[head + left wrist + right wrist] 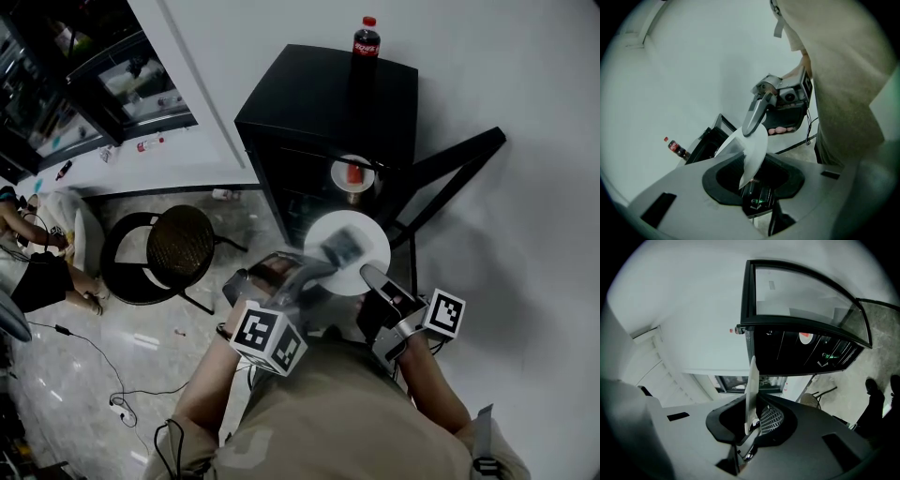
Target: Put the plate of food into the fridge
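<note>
The person stands facing one small black fridge [319, 103] with its glass door [806, 291] swung open, and carries one white plate [349, 255] between the two grippers, up in the air just in front of the open compartment and not yet inside it. The left gripper [317, 266] is closed on the plate's near-left rim. The right gripper [373, 277] pinches the rim on the opposite side, with its jaws drawn in narrow on the thin edge. In both gripper views the plate shows edge-on, running straight in between the jaws. The food [342, 246] on it is one greyish blur, and I can't tell what it is. Inside the fridge sits one more round white dish [352, 174] with something red on it. One cola bottle [366, 39] stands upright on the fridge top. One round black chair [178, 246] stands on the floor to the left.
</note>
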